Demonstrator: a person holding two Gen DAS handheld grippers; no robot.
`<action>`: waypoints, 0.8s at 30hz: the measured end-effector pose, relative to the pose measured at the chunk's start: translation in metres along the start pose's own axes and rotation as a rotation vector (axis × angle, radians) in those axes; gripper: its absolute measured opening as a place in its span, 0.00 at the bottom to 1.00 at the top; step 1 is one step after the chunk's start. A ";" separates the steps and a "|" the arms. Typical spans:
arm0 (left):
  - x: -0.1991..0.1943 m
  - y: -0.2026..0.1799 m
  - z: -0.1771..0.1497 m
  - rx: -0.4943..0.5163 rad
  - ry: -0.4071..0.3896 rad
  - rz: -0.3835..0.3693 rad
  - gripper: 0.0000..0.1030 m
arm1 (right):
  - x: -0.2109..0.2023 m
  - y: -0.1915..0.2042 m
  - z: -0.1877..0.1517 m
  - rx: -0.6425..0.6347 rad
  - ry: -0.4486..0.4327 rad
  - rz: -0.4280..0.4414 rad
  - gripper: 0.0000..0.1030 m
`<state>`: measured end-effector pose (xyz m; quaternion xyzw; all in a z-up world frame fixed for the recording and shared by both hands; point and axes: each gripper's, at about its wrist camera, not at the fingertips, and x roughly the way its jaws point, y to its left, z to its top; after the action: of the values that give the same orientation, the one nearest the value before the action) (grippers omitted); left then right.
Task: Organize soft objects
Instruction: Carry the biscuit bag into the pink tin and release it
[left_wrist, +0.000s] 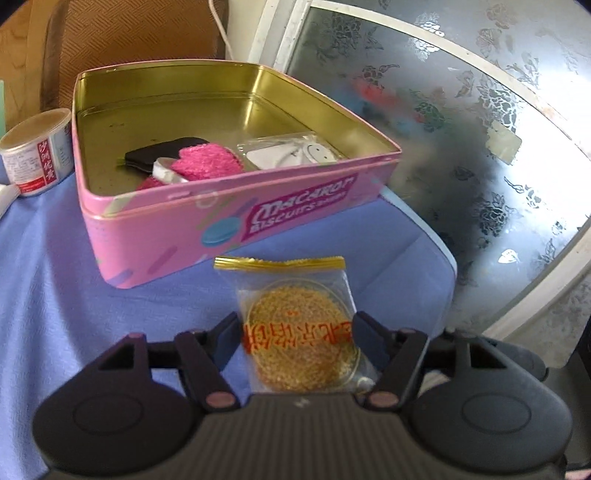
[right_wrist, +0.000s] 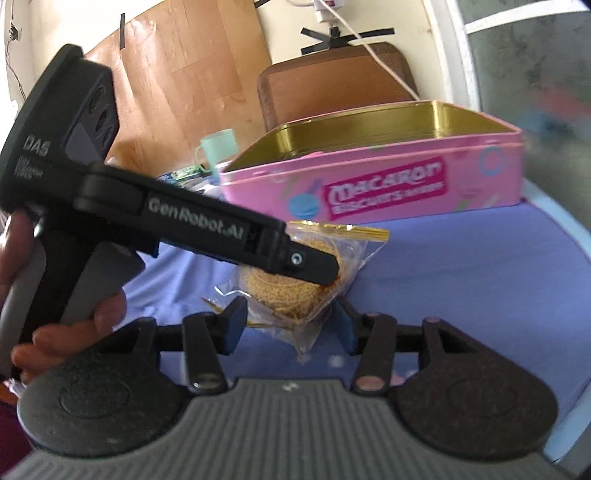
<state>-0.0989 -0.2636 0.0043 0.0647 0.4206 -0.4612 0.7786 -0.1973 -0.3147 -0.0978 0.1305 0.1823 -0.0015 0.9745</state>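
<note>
A clear packet holding a golden mesh scourer (left_wrist: 299, 332) is pinched between my left gripper's (left_wrist: 297, 338) fingers, above the blue cloth. The right wrist view shows the same packet (right_wrist: 295, 291) gripped by the left gripper (right_wrist: 325, 271), with my right gripper (right_wrist: 291, 325) open around its lower corner; touching is unclear. The open pink biscuit tin (left_wrist: 166, 229) stands just beyond. Inside lie a pink fluffy cloth (left_wrist: 207, 162), a black piece (left_wrist: 155, 153) and a clear packet with white contents (left_wrist: 291, 151). The tin also shows in the right wrist view (right_wrist: 369, 184).
A small round can (left_wrist: 37, 151) stands left of the tin. A mint cup (right_wrist: 221, 146) and a brown chair back (right_wrist: 332, 85) lie behind. A frosted flowered glass panel (left_wrist: 480, 129) is on the right. The blue cloth (left_wrist: 55, 277) covers the table.
</note>
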 end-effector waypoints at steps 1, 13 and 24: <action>-0.002 0.001 -0.001 0.006 0.000 -0.004 0.70 | -0.002 -0.001 -0.001 -0.011 -0.014 -0.003 0.60; -0.004 -0.006 -0.005 0.048 0.013 -0.021 0.63 | 0.011 -0.004 -0.015 -0.207 -0.054 -0.037 0.60; -0.032 -0.042 0.067 0.200 -0.183 -0.051 0.70 | -0.035 -0.027 0.040 -0.165 -0.266 -0.076 0.54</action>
<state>-0.0989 -0.2991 0.0814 0.0892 0.3013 -0.5243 0.7914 -0.2176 -0.3526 -0.0563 0.0415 0.0561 -0.0407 0.9967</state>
